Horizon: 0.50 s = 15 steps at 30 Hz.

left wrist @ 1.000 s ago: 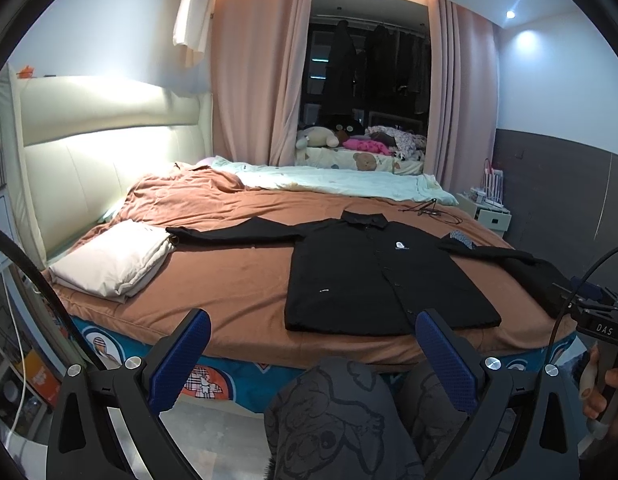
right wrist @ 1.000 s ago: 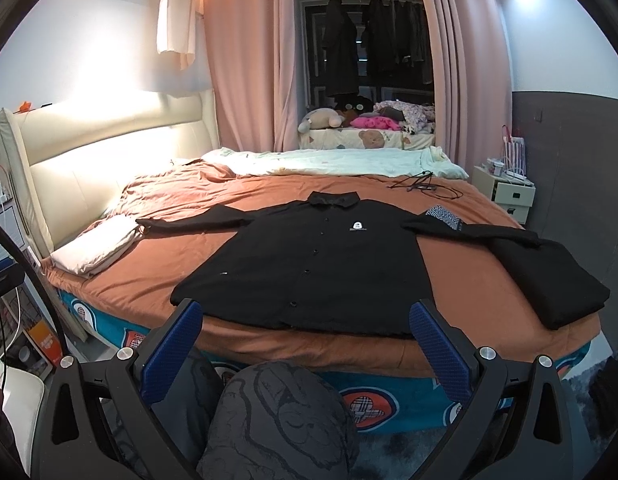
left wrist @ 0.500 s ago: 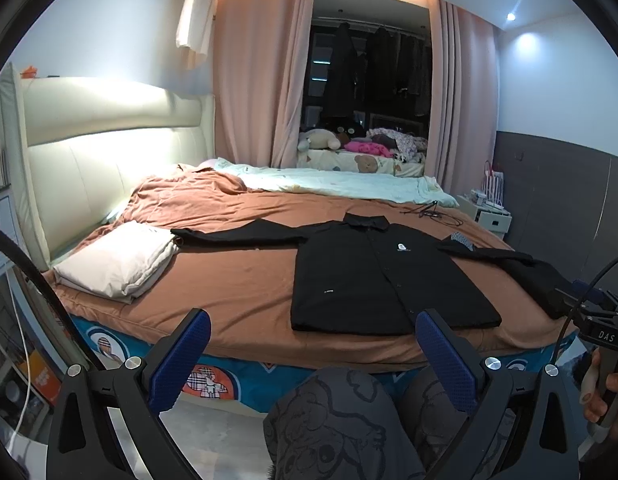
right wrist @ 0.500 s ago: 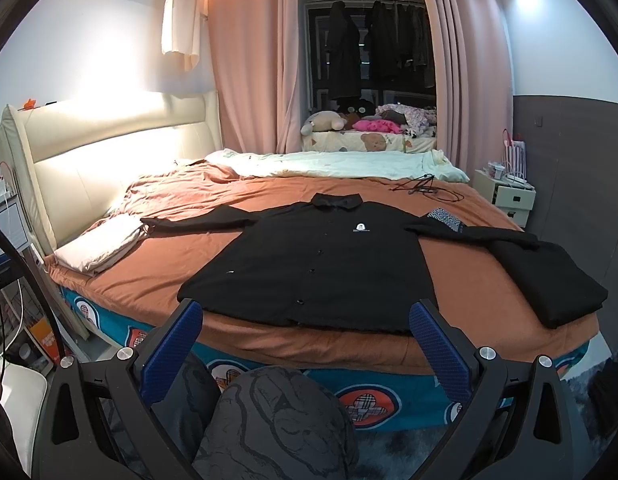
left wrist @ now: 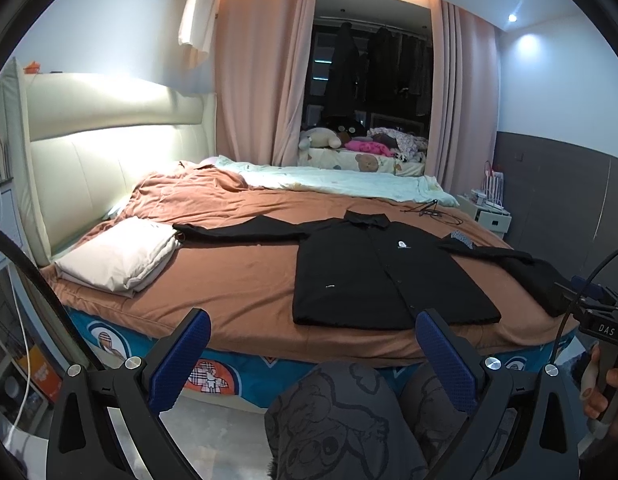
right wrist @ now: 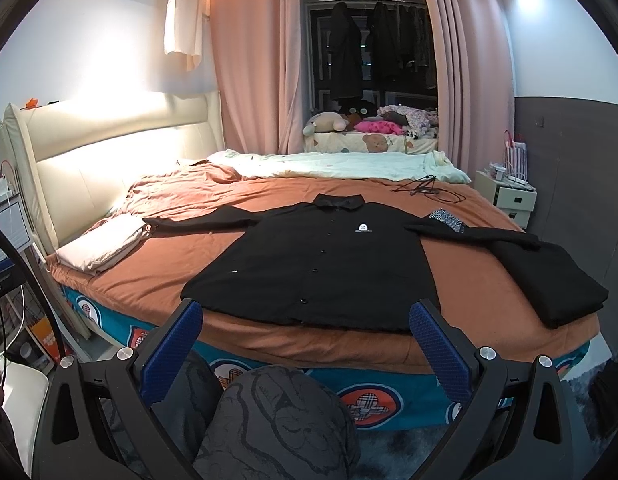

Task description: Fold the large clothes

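Note:
A black button-up shirt (left wrist: 385, 276) lies flat, front up, on the brown bed (left wrist: 237, 280), sleeves spread to both sides. It also shows in the right wrist view (right wrist: 317, 264). My left gripper (left wrist: 313, 356) is open and empty, held off the bed's near edge above my knees. My right gripper (right wrist: 309, 344) is open and empty, just short of the shirt's hem. The right gripper's body shows in the left wrist view (left wrist: 597, 320) at the right edge.
A folded black garment (right wrist: 549, 280) lies on the bed's right side. A folded white cloth (left wrist: 117, 256) lies at the left by the headboard (left wrist: 101, 160). A light quilt (right wrist: 341, 164), a cable (right wrist: 425, 192) and a nightstand (right wrist: 509, 196) sit further back.
Both grippers have drifted slightly towards the bed and a little up; the shirt sits a bit closer in both views. Nothing on the bed has moved.

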Each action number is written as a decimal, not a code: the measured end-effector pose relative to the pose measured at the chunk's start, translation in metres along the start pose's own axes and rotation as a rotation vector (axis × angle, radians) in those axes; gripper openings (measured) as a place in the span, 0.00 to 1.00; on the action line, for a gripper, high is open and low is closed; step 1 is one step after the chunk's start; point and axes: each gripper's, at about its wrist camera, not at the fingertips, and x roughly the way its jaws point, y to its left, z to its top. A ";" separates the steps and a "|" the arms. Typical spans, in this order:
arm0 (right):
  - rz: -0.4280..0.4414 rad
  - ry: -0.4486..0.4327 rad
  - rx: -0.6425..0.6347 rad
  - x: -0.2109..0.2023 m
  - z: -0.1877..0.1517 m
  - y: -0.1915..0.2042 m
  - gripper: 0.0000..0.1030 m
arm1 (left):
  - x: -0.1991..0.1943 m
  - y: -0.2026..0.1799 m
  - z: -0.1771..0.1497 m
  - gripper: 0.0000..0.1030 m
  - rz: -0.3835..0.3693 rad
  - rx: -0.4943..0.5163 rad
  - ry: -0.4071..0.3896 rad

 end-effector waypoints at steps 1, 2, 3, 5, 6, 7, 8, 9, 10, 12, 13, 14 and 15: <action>0.001 0.001 0.001 0.000 0.000 0.000 1.00 | 0.000 0.001 -0.001 1.00 0.001 -0.002 0.001; 0.002 0.001 0.003 0.000 0.000 0.000 1.00 | -0.002 0.003 -0.002 1.00 0.002 -0.005 0.000; 0.004 0.002 0.005 0.001 0.000 0.000 1.00 | -0.002 0.004 -0.002 1.00 0.004 -0.008 -0.001; 0.007 0.002 0.006 0.002 -0.001 0.000 1.00 | -0.003 0.007 -0.003 1.00 0.008 -0.013 -0.002; 0.009 0.003 0.006 0.003 -0.001 0.000 1.00 | -0.003 0.009 -0.003 1.00 0.010 -0.016 -0.002; 0.010 0.003 0.006 0.003 -0.001 0.001 1.00 | -0.003 0.010 -0.003 1.00 0.012 -0.018 -0.002; 0.012 0.004 0.006 0.004 -0.001 0.002 1.00 | -0.003 0.011 -0.003 1.00 0.014 -0.021 -0.003; 0.013 0.006 0.006 0.005 0.000 0.002 1.00 | -0.003 0.012 -0.002 1.00 0.016 -0.023 -0.003; 0.013 0.007 0.007 0.006 0.000 0.001 1.00 | -0.002 0.014 -0.002 1.00 0.018 -0.024 -0.004; 0.015 0.008 0.012 0.008 0.001 0.001 1.00 | -0.001 0.018 -0.001 1.00 0.020 -0.027 -0.006; 0.017 0.010 0.015 0.010 0.002 0.001 1.00 | 0.001 0.018 0.000 1.00 0.023 -0.029 -0.005; 0.018 0.012 0.017 0.012 0.003 0.001 1.00 | 0.002 0.020 0.000 1.00 0.024 -0.029 -0.004; 0.019 0.016 0.019 0.014 0.003 0.001 1.00 | 0.003 0.020 0.002 1.00 0.026 -0.030 -0.004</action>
